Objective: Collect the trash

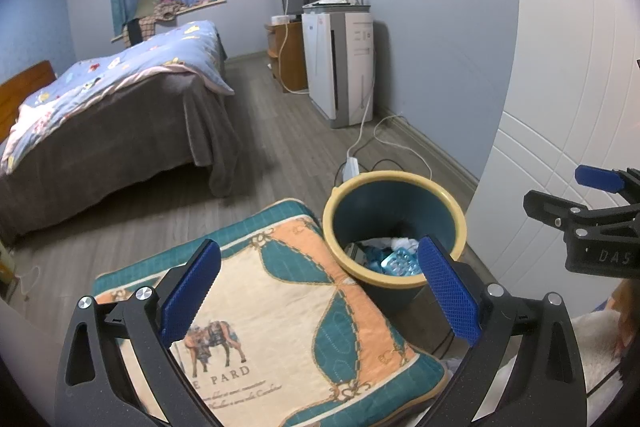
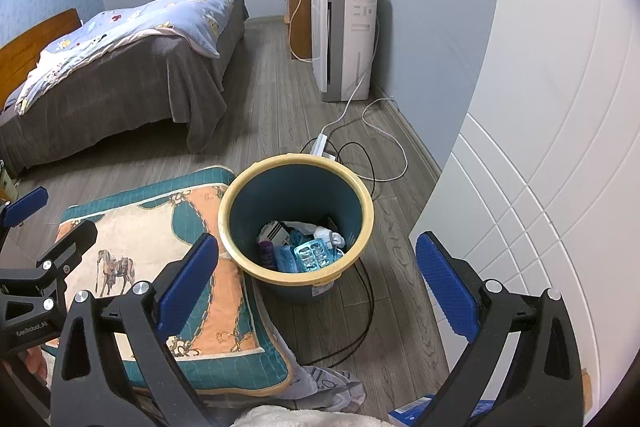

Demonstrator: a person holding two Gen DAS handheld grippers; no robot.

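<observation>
A teal trash bin with a yellow rim (image 1: pixel 454 203) (image 2: pixel 362 195) stands on the wood floor beside a patterned cushion (image 1: pixel 280 311) (image 2: pixel 160 227). Inside it lie trash pieces: a blue blister pack (image 2: pixel 314 255) (image 1: pixel 400 261), white crumpled paper (image 2: pixel 328 233) and blue wrappers. My left gripper (image 1: pixel 320 291) is open and empty above the cushion, left of the bin. My right gripper (image 2: pixel 318 283) is open and empty just in front of the bin. Each gripper shows at the edge of the other's view, the right one (image 1: pixel 592 223) and the left one (image 2: pixel 36 267).
A white wardrobe door (image 2: pixel 540 147) rises close on the right. Cables and a power strip (image 2: pixel 320 143) lie behind the bin. A bed (image 2: pixel 120 47) is at the left, an air purifier (image 2: pixel 344 39) by the far wall. Cloth (image 2: pixel 328 387) and a blue box (image 2: pixel 412 411) lie near me.
</observation>
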